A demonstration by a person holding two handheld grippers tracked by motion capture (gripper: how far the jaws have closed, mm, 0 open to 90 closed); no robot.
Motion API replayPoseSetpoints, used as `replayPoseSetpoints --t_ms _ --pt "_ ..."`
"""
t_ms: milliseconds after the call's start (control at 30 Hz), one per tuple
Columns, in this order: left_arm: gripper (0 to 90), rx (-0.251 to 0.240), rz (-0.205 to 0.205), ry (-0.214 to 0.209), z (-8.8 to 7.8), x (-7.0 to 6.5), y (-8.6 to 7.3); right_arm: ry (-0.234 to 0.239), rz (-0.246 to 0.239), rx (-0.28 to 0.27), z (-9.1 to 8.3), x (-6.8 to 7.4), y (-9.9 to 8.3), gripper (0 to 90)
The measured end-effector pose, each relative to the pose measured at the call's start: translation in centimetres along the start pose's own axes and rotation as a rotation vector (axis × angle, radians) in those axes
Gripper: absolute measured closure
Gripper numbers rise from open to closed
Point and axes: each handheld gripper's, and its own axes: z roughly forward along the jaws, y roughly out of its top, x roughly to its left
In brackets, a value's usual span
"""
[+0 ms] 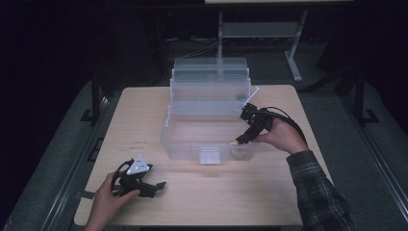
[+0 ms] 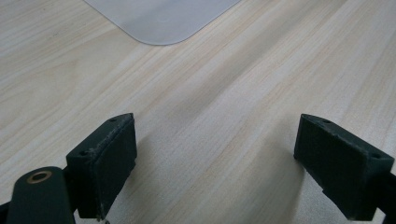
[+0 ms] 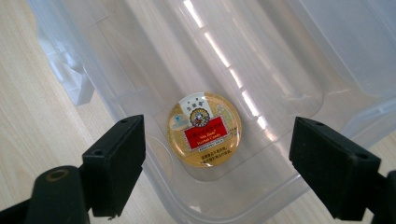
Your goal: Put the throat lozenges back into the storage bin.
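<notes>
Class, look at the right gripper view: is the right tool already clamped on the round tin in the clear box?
No: the right tool stands wide open above the round tin, which lies untouched on the floor of the clear box.

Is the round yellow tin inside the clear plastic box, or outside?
Inside: the round yellow tin lies flat on the clear plastic box's floor.

We see a pale wood surface (image 1: 144, 120) in a dark room; beyond it stands a grey metal frame (image 1: 260, 31) on grey floor (image 1: 57, 139).

Our left black two-jaw gripper (image 1: 155, 185) low, jaws spread wide; our right black two-jaw gripper (image 1: 238, 141) angled downward (jaws likewise apart).
</notes>
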Motion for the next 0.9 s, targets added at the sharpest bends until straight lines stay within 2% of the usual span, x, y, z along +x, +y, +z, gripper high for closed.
replayPoseSetpoints --t_ms 267,633,900 --pt "12.2 -0.002 -0.001 0.001 0.0 0.0 0.0 -0.016 -0.008 -0.017 -1.3 0.2 -0.4 18.1" --pt "12.2 -0.002 -0.001 0.001 0.0 0.0 0.0 -0.03 0.009 -0.038 -2.9 0.0 -1.7 18.2" --pt "12.2 -0.001 0.001 0.001 0.0 0.0 0.0 -0.028 0.043 -0.058 -3.5 -0.5 -3.3 18.1"
